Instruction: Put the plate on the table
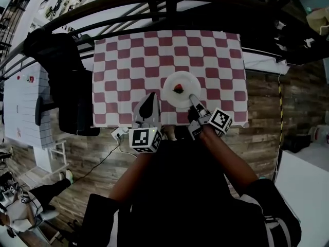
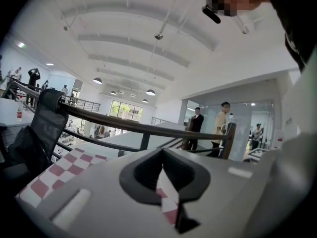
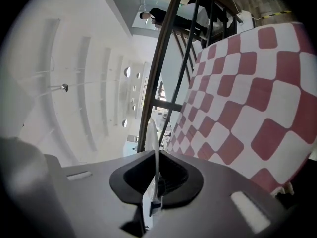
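The plate (image 1: 186, 80) lies over the near middle of the table (image 1: 123, 71), a little right of centre, with a small red bit of food (image 1: 178, 88) in its hollow. Whether its base already rests on the checked cloth (image 1: 216, 50) or hangs just above it, I cannot tell. The right claw (image 1: 192, 97) pinches the plate's near right rim: in the right gripper view the thin white edge (image 3: 150, 148) stands gripped between jaws drawn narrow. The left claw (image 1: 151, 95) sits just left of the plate, apart from it, jaws together on nothing.

This looks like the setting-down step, close to its end. The next move calls for making sure the plate sits flat, then opening the right claw and drawing it back toward the near edge without tipping the rim or rolling the food
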Tool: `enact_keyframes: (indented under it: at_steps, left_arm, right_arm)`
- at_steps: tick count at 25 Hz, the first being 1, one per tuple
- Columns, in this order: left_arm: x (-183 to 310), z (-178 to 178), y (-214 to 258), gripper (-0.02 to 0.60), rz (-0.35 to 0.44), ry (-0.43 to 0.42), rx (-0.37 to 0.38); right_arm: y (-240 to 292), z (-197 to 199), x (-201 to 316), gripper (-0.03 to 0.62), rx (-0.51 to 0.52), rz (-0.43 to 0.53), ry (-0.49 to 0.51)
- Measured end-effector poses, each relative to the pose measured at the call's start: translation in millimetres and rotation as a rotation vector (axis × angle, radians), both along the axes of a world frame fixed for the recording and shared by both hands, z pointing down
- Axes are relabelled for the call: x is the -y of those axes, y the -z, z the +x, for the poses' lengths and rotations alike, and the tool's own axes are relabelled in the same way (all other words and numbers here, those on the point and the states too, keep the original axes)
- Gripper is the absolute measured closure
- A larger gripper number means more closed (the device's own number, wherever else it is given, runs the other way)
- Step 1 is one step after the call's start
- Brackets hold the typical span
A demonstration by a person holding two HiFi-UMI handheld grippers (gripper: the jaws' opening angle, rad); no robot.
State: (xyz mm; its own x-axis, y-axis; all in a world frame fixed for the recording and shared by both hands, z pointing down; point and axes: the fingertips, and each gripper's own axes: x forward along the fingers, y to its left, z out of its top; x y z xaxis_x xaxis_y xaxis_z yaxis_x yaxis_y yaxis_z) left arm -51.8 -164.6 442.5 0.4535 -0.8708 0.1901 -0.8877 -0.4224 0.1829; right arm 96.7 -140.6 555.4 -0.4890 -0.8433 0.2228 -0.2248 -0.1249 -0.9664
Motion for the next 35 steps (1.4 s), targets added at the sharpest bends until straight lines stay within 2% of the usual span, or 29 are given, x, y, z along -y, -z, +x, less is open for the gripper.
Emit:
enact_keyframes:
  at_steps: [2, 7, 10, 14, 17, 26, 29, 35]
  left_arm:
    - [7.9, 4.3, -2.1, 0.572, -0.002, 0.009, 0.001]
    - [33.9, -14.4, -6.7, 0.572, -0.012, 0.034, 0.003]
    - [44.7, -11.6, -11.0, 0.572, -0.028, 0.045, 0.011]
    - [54.9, -7.2, -22.7, 0.572, -0.061, 0.061, 0.041]
    - [60.9, -6.9, -27.9, 0.572, -0.074, 0.074, 0.052]
    - [74.7, -14.3, -30.7, 0.572, -0.079, 0.122, 0.053]
    - [75.5, -14.9, -31.8, 0.572, -0.082, 0.121, 0.058]
    - [71.3, -24.8, -37.6, 0.572, -0.109, 0.150, 0.078]
  right_arm:
    - [-9.4, 5.0, 10.1, 0.576, 0.001, -0.004, 0.011]
    - [-41.0, -6.2, 29.7, 0.576, -0.044, -0.078, 0.040]
    - [-49.8, -9.4, 47.2, 0.576, -0.016, -0.024, 0.090]
    - [-66.0, -10.9, 65.7, 0.576, 0.022, -0.020, 0.145]
    - [-77.7, -10.7, 77.3, 0.576, 0.009, -0.010, 0.179]
    - [-133.2, -5.5, 82.9, 0.576, -0.015, -0.072, 0.240]
    - [-144.5, -7.7, 85.4, 0.576, 0.012, -0.046, 0.257]
    - [-177.9, -4.5, 79.9, 0.576, -0.021, -0.116, 0.275]
